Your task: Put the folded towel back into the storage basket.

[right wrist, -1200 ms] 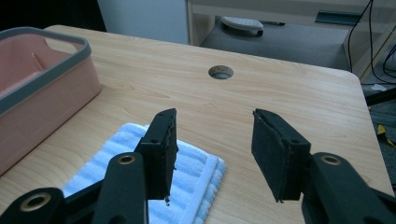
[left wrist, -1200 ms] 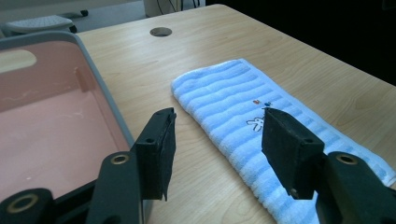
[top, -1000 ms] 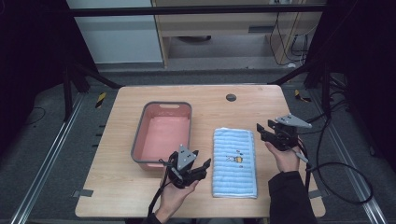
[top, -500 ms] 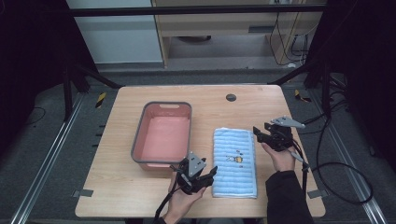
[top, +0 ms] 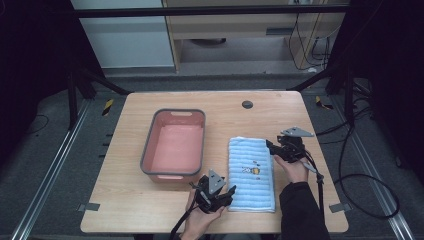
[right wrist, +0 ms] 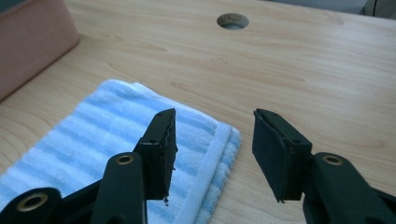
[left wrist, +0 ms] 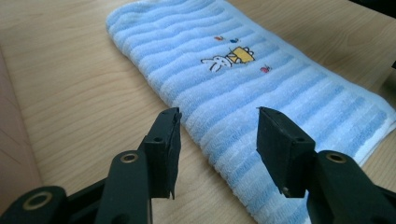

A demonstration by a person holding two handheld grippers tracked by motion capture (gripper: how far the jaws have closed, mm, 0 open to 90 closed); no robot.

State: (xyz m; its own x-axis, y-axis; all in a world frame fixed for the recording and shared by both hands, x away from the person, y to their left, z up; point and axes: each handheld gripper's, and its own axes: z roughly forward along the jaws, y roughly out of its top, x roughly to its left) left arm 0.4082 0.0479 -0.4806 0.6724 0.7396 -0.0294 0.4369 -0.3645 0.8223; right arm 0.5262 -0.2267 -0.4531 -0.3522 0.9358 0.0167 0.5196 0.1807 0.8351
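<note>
A folded blue towel (top: 251, 174) lies flat on the wooden table (top: 125, 210), just to the right of the pink tub (top: 175, 145), its long side running away from the person. It is striped terry cloth with a small rabbit stitched near the middle.

The left gripper (top: 216, 195) sits at the towel's near left corner. In the left gripper view its jaws stand apart, astride the towel's long folded edge (left wrist: 205, 135), and have just been closing a little; the edge lies between them but neither pad presses on it yet, so nothing is gripped. The right gripper (top: 278, 148) is at the towel's far right corner, and in the right gripper view (right wrist: 212, 135) its jaws are likewise spread, one above the cloth and one beyond the white hem, with the corner below the gap. They narrowed slightly too, but hold nothing.

The towel looks light, soft and limp. It should sag and unfold if lifted by one layer alone, so I would pinch right through all the folded layers at each corner, low against the table. It won't slip much between the pads, and there is nothing to break. Lifting both corners together should keep it from twisting.
</note>
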